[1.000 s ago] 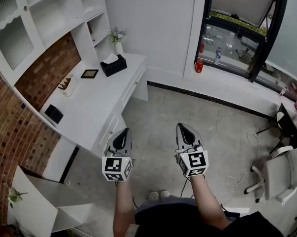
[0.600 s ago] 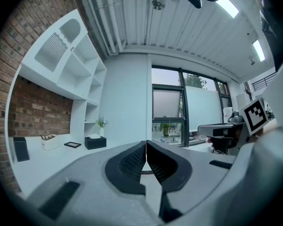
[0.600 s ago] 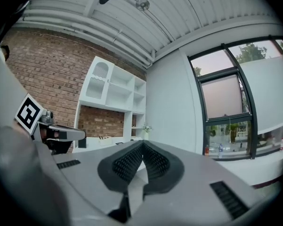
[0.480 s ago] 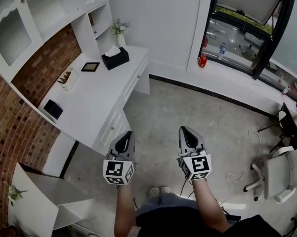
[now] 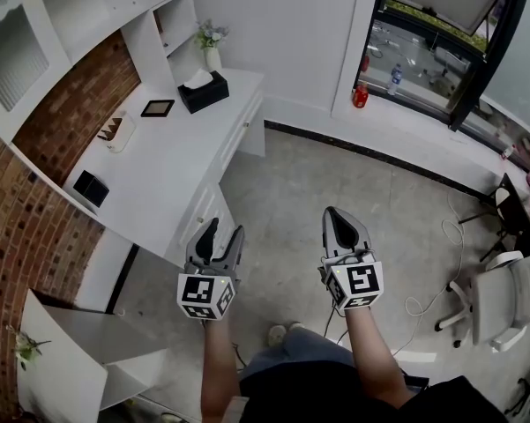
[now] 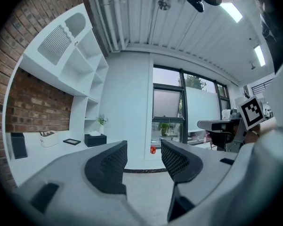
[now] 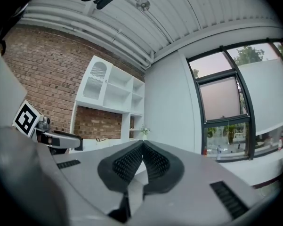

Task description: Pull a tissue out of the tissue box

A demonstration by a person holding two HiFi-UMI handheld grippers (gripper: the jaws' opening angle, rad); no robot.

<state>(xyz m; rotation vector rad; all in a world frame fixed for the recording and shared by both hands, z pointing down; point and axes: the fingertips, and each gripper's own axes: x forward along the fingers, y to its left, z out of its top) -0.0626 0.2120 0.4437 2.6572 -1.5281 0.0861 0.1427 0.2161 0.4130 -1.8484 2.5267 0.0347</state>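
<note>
**Left jaws swing apart, box still far off**

Since a second ago the left gripper [image 5: 225,229] has gone from shut to spread. Its jaws are opening with nothing between them, and it sits a little lower in the head view. The right gripper [image 5: 335,211] has kept its place, pads pressed together and empty.

The box [image 5: 203,91] stands at the far end of the desk [image 5: 167,166], just beside a vase [image 5: 212,58], with a white tissue [image 5: 197,79] sticking up from its top. Both grippers hang over the floor by the desk's near corner, well apart from the box.

This looks like the approach: nothing has been pulled yet. The next move probably means carrying the open left gripper along the desk, setting its pads either side of the tissue, and closing on the paper alone, clear of the box rim. A light box may lift with the pull, so the right gripper may have to steady it.

Only the head view shows the whole layout and both grippers together. The left gripper view shows the gap between the pads, with the box small and distant to the left of them. The right gripper view shows its pads meeting, but I cannot make out the box there.
</note>
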